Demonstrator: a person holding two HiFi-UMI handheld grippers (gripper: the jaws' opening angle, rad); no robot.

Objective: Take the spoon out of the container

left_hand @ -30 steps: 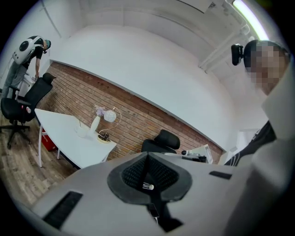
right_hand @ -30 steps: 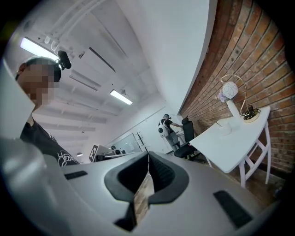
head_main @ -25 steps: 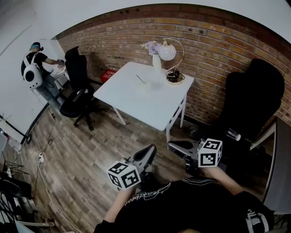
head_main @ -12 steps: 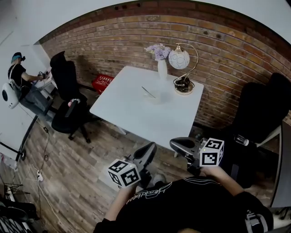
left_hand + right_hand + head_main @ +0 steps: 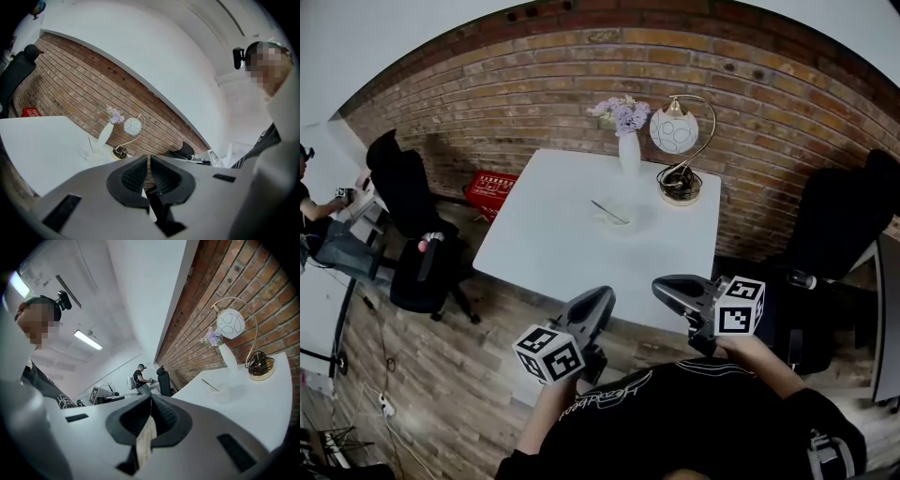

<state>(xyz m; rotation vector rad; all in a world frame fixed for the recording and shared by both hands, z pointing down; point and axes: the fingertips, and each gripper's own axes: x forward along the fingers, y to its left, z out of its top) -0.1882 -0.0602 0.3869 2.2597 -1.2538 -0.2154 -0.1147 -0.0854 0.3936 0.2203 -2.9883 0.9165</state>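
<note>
left hand-held gripper (image 5: 600, 300) and right hand-held gripper (image 5: 664, 285) hang closed, well short of spoon (image 5: 607, 212).

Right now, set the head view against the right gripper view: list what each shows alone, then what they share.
Only the head view: the left gripper and the right gripper side by side, and a red basket on the floor by the wall. Only the right gripper view: a ceiling light, and that gripper's own jaws close up, together with nothing gripped. Both: the white table, the vase of flowers, the lamp, and the container with the spoon in it.
</note>
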